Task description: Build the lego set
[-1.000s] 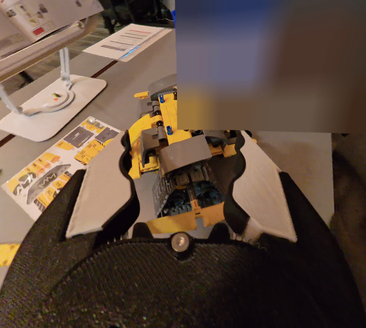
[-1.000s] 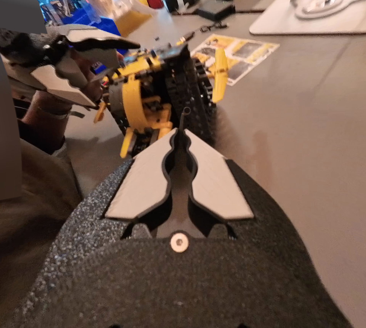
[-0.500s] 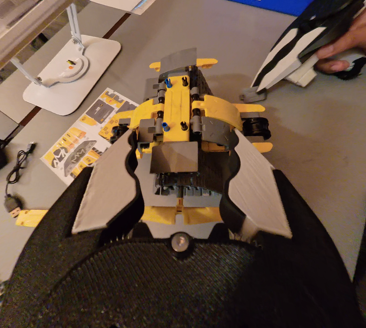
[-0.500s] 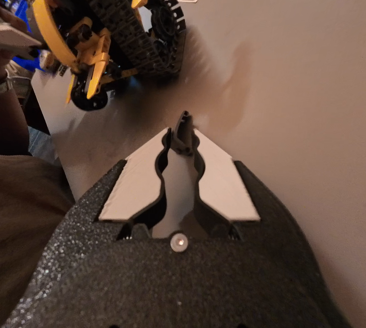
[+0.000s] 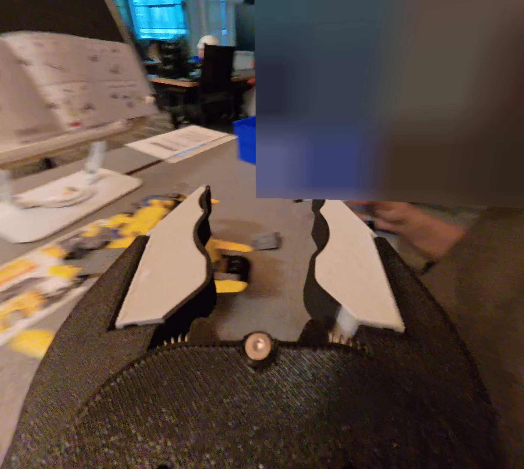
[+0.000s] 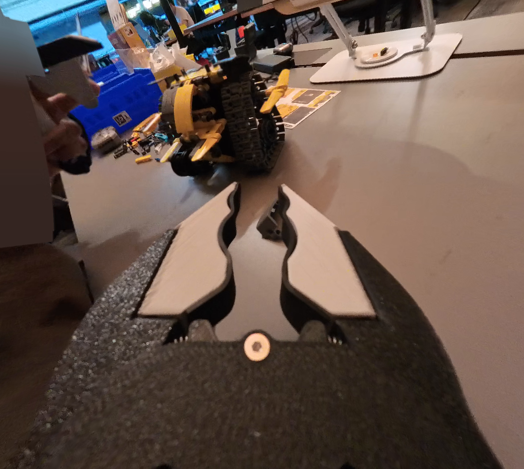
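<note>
Jaws parted on the right gripper (image 6: pixel 258 190), and a small dark grey plastic piece (image 6: pixel 270 224) sits against its right finger's inner pad, the other finger clear of it. Left gripper (image 5: pixel 259 196) gapes wide, nothing between its fingers, hovering over the grey desk (image 6: pixel 411 172). Just ahead stands the yellow-and-black tracked brick vehicle (image 6: pixel 226 118) mid-desk, loose small bricks (image 6: pixel 139 143) scattered to its left. Beyond, a yellow sticker sheet (image 6: pixel 306 102), a white stand base (image 6: pixel 394 61) near the far edge, a blue bin (image 6: pixel 122 95).
</note>
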The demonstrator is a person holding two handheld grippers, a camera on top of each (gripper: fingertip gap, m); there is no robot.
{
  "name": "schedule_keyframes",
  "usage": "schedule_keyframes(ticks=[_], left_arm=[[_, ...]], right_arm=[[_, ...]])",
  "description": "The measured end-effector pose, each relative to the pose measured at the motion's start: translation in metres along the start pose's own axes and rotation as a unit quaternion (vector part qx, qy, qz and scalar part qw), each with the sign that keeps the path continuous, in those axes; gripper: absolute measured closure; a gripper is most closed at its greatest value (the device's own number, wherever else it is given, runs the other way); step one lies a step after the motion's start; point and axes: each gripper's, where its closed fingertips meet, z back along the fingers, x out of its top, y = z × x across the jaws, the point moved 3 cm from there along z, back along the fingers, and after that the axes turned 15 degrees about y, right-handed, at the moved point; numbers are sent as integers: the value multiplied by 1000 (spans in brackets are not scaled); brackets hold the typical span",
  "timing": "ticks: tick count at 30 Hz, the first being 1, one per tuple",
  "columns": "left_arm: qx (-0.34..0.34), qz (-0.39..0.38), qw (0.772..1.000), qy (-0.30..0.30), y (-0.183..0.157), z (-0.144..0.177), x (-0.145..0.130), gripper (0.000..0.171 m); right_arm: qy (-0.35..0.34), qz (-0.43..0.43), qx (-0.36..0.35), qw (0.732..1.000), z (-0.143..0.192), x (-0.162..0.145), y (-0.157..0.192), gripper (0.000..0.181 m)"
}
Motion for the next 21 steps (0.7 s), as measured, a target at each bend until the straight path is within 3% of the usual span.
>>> schedule_keyframes(ticks=[4, 6, 8, 11, 17, 21], left_arm=[[-125, 80, 988, 29, -56, -43, -39, 135], [-117, 110, 985, 68, -61, -65, -59, 148], [-45, 109, 986, 114, -49, -78, -72, 171], [41, 87, 985, 145, -31, -75, -82, 171], [1, 92, 973, 211, -39, -68, -111, 171], [-8, 89, 969, 230, -42, -70, -116, 171]], right_arm=[[31, 26, -4, 999, -8, -6, 12, 167], [53, 49, -12, 997, -13, -10, 18, 179], [66, 57, -19, 996, -17, -14, 24, 181], [63, 71, -8, 995, -18, -15, 38, 181], [136, 103, -19, 985, -25, -33, 51, 181], [187, 119, -29, 975, -32, -48, 56, 181]])
